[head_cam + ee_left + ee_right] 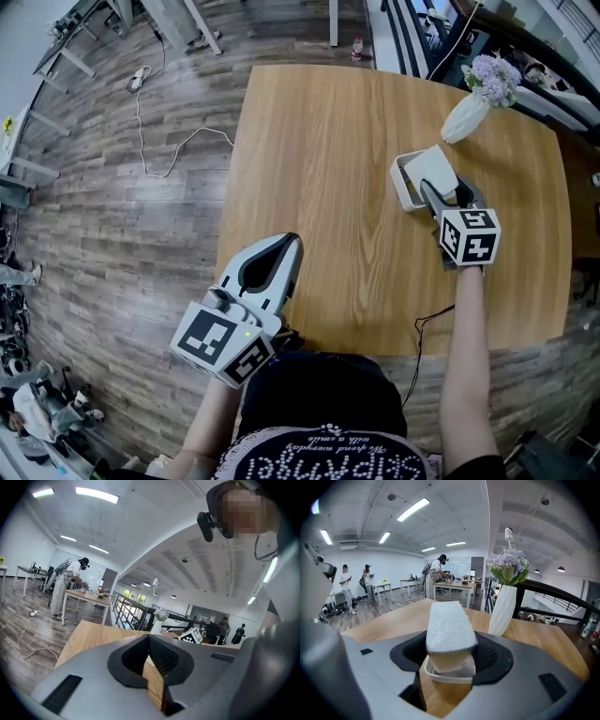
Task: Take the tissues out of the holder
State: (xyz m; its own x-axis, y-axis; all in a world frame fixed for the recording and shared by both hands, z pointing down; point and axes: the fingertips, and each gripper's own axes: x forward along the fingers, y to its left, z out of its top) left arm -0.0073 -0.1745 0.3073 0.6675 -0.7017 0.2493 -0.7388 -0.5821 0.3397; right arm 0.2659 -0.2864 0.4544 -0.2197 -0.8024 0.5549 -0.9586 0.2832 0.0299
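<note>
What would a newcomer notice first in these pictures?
The eye falls on the white rectangular tissue pack, clamped in the right gripper and raised over its white plastic holder at the wooden table's far right. Behind it stands a white ribbed vase of lilac flowers; the left gripper hangs shut and empty at the near left edge.

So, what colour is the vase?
White vase, holding purple flowers; best in the right gripper view.

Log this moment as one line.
right gripper: jaws shut on tissue pack | pack: above holder | left gripper: jaws together, empty
</note>
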